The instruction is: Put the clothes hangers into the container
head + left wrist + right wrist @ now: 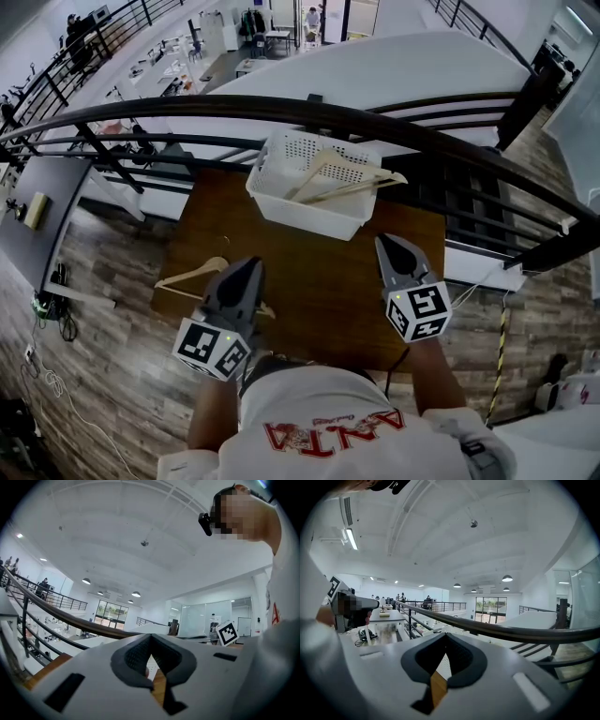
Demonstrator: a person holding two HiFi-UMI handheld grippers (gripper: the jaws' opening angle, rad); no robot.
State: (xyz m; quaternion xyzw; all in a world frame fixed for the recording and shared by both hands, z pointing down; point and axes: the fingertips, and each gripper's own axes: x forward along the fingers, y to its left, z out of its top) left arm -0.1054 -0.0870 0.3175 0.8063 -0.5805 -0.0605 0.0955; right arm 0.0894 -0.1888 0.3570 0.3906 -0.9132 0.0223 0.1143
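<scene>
While both the left claw [250, 267] and the right claw [388, 243] hover pressed together and empty, one hanger [192, 275] lies on the desk [319, 281] beneath the left, with the container [309, 214] ahead.

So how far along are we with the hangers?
Done: wooden hangers lie in the white basket. In hand: nothing, the left gripper and right gripper are both shut and empty. Left: one hanger on the table, beside the left gripper.
</scene>
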